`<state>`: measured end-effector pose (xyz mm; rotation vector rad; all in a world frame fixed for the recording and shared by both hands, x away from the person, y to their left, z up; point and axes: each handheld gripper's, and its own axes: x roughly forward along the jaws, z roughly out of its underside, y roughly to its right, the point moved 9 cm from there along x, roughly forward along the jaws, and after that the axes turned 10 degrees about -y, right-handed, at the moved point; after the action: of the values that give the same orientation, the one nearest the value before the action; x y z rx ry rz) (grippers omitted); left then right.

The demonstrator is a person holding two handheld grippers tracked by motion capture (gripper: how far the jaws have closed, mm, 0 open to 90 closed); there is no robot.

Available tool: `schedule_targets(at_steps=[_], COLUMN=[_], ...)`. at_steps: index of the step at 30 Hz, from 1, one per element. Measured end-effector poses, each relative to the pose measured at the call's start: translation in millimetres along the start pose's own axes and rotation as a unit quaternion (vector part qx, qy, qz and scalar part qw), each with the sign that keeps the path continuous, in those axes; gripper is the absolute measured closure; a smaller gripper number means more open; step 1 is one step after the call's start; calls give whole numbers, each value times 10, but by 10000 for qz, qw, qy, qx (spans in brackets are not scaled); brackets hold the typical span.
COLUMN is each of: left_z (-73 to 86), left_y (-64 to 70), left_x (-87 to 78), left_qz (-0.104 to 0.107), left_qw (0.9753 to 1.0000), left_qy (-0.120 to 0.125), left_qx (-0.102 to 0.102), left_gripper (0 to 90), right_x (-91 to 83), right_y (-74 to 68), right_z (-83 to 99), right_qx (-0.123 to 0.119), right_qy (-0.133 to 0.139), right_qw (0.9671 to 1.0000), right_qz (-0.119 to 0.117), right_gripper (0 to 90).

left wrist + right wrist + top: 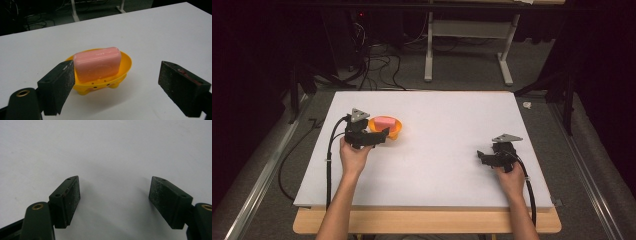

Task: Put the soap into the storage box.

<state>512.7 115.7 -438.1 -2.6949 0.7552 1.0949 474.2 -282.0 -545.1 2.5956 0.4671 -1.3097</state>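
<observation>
On the white tabletop a yellow soap dish holds a pink soap bar. The left tool sits wide open and empty just before the dish, apparently approaching; next it should advance and close. The right tool hangs open and empty, well apart.

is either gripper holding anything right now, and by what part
Nothing is held. The left hand-held gripper is open in front of the soap in its yellow dish; the right hand-held gripper is open over bare table.

Open tool faces pink soap in yellow dish.
</observation>
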Motion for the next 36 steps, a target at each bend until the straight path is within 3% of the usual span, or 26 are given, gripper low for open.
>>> schedule_targets(at_steps=[17,32,36], left_z=[217,284,320], left_y=[27,230,265], left_x=[-177,-228,-209], left_qz=[130,326,373], left_qw=[9999,9994,9992], left_qy=[45,103,21], left_qx=[-13,112,152], left_gripper=[148,148,151], right_x=[0,0,0], right_y=[-1,0,0], right_z=[1,0,0], right_qx=[16,5,5], right_qy=[-9,-3,-4], right_qw=[10000,10000,10000], right_qz=[-16,-8,-7], right_gripper=[256,257,256])
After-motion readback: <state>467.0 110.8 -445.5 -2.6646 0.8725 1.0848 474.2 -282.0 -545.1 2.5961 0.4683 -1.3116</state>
